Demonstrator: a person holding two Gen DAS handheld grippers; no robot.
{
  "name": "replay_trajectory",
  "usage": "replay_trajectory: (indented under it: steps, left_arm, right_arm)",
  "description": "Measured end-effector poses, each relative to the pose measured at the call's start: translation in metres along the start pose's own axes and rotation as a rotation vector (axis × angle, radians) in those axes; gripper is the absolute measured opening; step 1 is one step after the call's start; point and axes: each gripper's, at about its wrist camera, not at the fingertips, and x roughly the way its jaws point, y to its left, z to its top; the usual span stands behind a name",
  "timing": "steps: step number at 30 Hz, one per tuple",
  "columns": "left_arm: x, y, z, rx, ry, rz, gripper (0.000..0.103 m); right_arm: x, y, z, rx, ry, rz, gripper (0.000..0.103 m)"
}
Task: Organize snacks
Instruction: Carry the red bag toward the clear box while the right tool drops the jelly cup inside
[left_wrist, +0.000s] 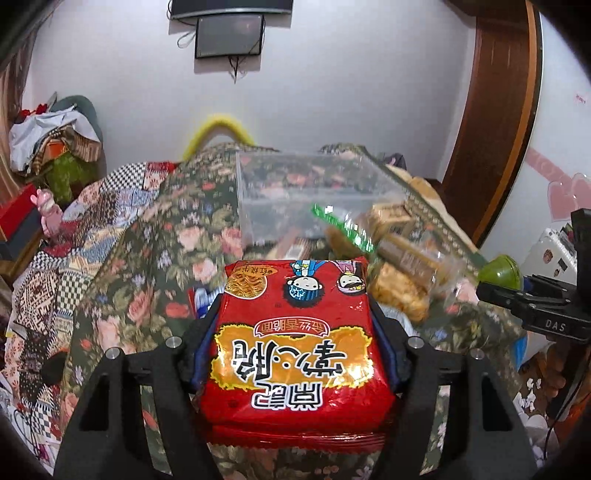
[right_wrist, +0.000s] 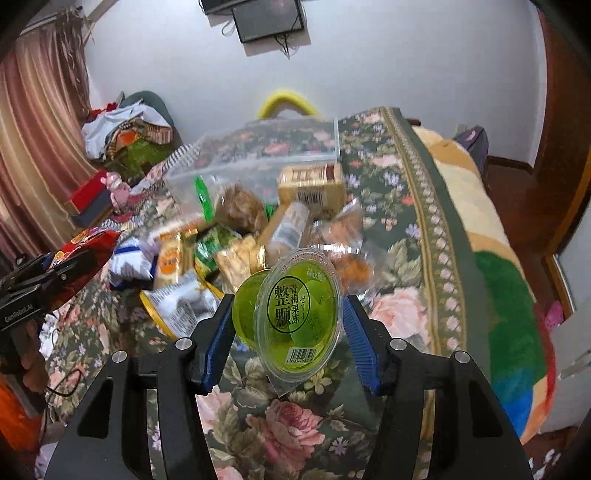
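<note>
My left gripper (left_wrist: 295, 314) is shut on a red instant-noodle packet (left_wrist: 295, 350), held above the floral bedspread. It also shows in the right wrist view (right_wrist: 79, 254) at the left. My right gripper (right_wrist: 286, 314) is shut on a green plum jelly cup (right_wrist: 295, 314), tilted on its side; the cup also shows in the left wrist view (left_wrist: 500, 275) at the right. A clear plastic bin (left_wrist: 306, 192) stands beyond the snack pile (right_wrist: 236, 236), also in the right wrist view (right_wrist: 258, 155).
Loose snacks lie on the floral bedspread (right_wrist: 388, 206): a beige box (right_wrist: 312, 184), a bag with a green strip (left_wrist: 343, 225), wrapped biscuits (left_wrist: 399, 291). Piled clothes (left_wrist: 51, 140) stand at the left. A colourful blanket (right_wrist: 498, 295) lies right.
</note>
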Motion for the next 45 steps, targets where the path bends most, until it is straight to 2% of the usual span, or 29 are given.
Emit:
replay_trajectory:
  steps: [6, 15, 24, 31, 36, 45]
  left_arm:
    - [-0.003, -0.003, 0.026, 0.004, -0.060, 0.016, 0.069]
    - [0.014, 0.000, 0.071, -0.002, -0.102, 0.011, 0.069]
    - [0.058, 0.009, 0.112, -0.020, -0.082, 0.009, 0.069]
    - [0.103, 0.014, 0.135, -0.026, -0.030, 0.017, 0.069]
    - [0.145, 0.021, 0.146, -0.054, 0.036, 0.027, 0.069]
    - [0.209, 0.026, 0.154, -0.027, 0.157, 0.052, 0.069]
  right_arm:
    - [-0.010, 0.006, 0.023, -0.031, -0.076, -0.009, 0.054]
    - [-0.009, 0.010, 0.064, -0.078, -0.173, -0.020, 0.054]
    - [0.013, 0.013, 0.102, -0.091, -0.219, 0.001, 0.054]
    - [0.043, 0.014, 0.119, -0.093, -0.203, 0.005, 0.054]
    - [0.071, 0.015, 0.128, -0.126, -0.168, -0.012, 0.054]
    - [0.126, 0.016, 0.141, -0.205, -0.046, -0.048, 0.054]
